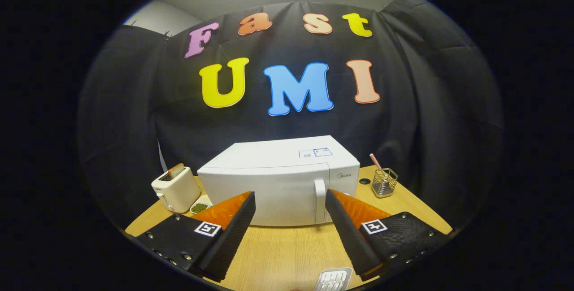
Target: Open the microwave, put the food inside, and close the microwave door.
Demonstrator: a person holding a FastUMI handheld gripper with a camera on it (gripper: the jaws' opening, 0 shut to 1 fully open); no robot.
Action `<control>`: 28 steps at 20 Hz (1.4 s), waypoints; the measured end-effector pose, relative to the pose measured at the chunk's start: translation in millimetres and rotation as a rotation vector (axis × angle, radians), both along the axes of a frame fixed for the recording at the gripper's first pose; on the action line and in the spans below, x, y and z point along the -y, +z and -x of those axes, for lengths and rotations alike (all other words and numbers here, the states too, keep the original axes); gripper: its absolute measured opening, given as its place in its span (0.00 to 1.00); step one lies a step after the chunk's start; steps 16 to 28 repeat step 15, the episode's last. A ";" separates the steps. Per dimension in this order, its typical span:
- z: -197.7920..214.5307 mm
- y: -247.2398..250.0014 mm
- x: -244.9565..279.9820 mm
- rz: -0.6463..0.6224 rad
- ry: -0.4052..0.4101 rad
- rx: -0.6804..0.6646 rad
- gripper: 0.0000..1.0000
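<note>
While the hand-held gripper (pixel 290 201) hangs over the desk (pixel 287 248) with its fingers spread wide and nothing between them, the white microwave (pixel 278 183) sits just beyond the fingertips with its door flush against the body. The door handle (pixel 319 201) is the vertical bar near the right finger. A clear tray (pixel 332 280) lies on the desk right under the fingers; it might be the food, but I honestly can't tell what's in it. A shut door fits either the start or the end of the job, since whatever's inside is hidden.

Possible trouble, as I see it: the handle is slim and smooth, so a grab that's off-centre could slip. Yanking hard might drag the whole microwave forward. A wide swing could also clip the toaster (pixel 176 188) or the wire holder (pixel 384 182).
</note>
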State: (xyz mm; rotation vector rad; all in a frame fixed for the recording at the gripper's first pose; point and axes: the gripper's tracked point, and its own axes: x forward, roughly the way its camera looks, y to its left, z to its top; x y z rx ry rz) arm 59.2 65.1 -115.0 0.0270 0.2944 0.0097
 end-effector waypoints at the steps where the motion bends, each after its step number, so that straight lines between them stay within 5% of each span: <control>1: 9.8 8.7 3.0 0.012 0.005 0.015 0.98; 10: 78.6 48.1 20.6 0.034 0.055 0.097 0.98; 28: 80.2 54.6 44.2 0.012 0.024 0.113 0.98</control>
